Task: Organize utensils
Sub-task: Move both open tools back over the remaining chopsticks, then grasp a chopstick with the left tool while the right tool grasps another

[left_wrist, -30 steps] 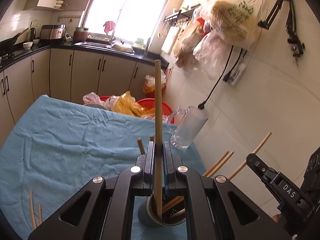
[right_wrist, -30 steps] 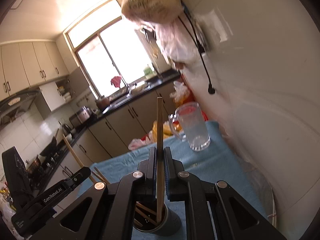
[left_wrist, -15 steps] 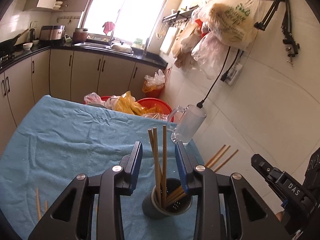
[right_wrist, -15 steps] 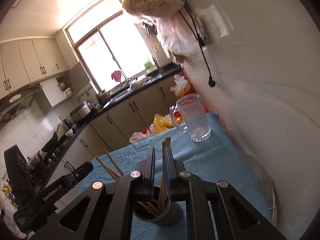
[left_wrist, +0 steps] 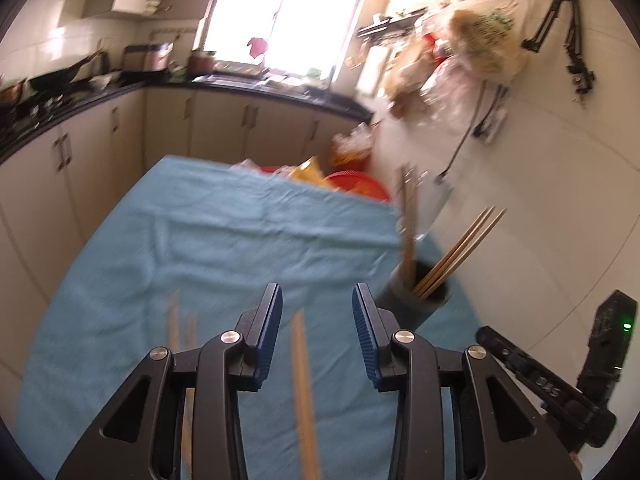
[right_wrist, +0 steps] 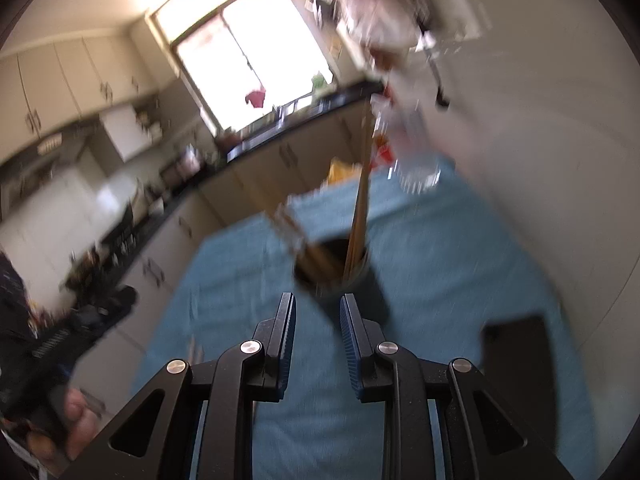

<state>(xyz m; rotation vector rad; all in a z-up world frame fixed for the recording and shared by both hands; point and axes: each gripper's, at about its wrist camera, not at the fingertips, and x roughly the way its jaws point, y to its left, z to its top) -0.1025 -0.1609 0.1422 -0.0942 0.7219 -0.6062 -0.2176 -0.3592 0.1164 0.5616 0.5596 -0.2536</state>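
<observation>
A dark cylindrical holder (left_wrist: 416, 300) stands on the blue cloth (left_wrist: 224, 240) with several wooden chopsticks (left_wrist: 456, 252) in it. It also shows, blurred, in the right wrist view (right_wrist: 340, 276), with its chopsticks (right_wrist: 360, 204) leaning out. My left gripper (left_wrist: 317, 316) is open and empty, left of the holder, above loose chopsticks (left_wrist: 302, 384) lying on the cloth; more of them (left_wrist: 180, 332) lie further left. My right gripper (right_wrist: 318, 322) is open and empty, just short of the holder.
A clear glass mug (left_wrist: 432, 204) stands behind the holder by the white tiled wall. Red basins with plastic bags (left_wrist: 352, 184) sit beyond the table's far edge. Kitchen cabinets (left_wrist: 224, 124) run along the back. A dark flat object (right_wrist: 516, 356) lies on the cloth at right.
Both grippers let go of their chopsticks into the holder, opened, and pulled back. The left one swung left over the loose chopsticks; both views are blurred with motion.
</observation>
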